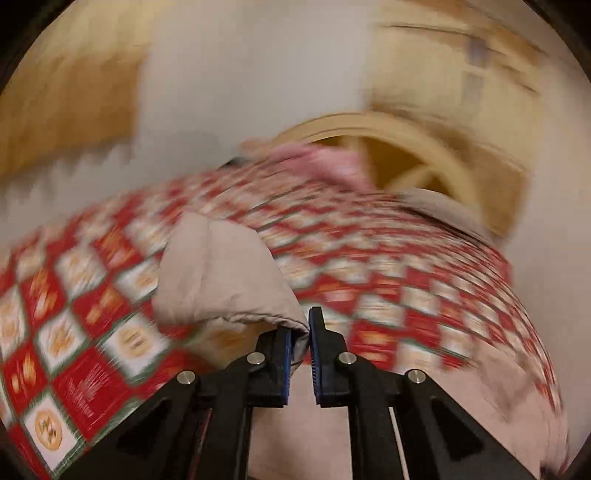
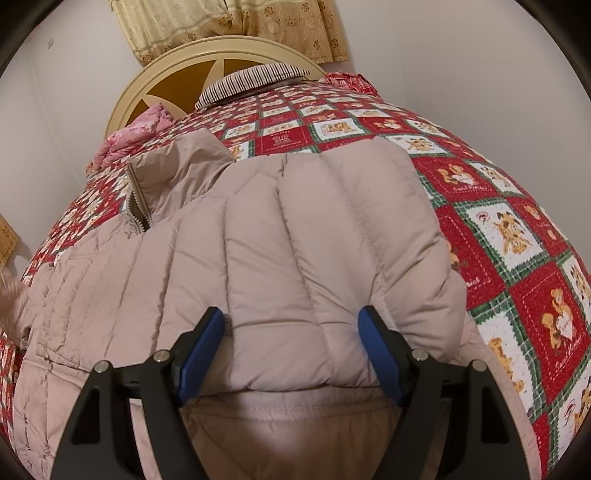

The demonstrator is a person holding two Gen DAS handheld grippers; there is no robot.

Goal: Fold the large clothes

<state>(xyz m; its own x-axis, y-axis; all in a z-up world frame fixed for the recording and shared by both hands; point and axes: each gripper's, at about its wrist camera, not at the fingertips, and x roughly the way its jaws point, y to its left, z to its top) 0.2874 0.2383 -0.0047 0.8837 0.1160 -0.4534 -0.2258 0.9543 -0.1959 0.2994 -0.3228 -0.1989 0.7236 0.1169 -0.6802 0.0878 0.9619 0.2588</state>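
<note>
A beige quilted puffer jacket (image 2: 295, 236) lies spread on the bed, its collar and zipper (image 2: 138, 214) toward the upper left. My right gripper (image 2: 291, 332) is open, its blue-padded fingers (image 2: 380, 354) standing on either side of a folded padded part of the jacket. In the blurred left wrist view my left gripper (image 1: 300, 338) is shut on a hem edge of the jacket (image 1: 218, 273) and holds it lifted above the quilt.
The bed carries a red, white and green patchwork quilt (image 2: 498, 229) with bear prints. A round cream headboard (image 2: 155, 77), a striped pillow (image 2: 251, 79) and pink bedding (image 2: 136, 133) lie at the far end. Curtains (image 2: 229, 22) hang behind.
</note>
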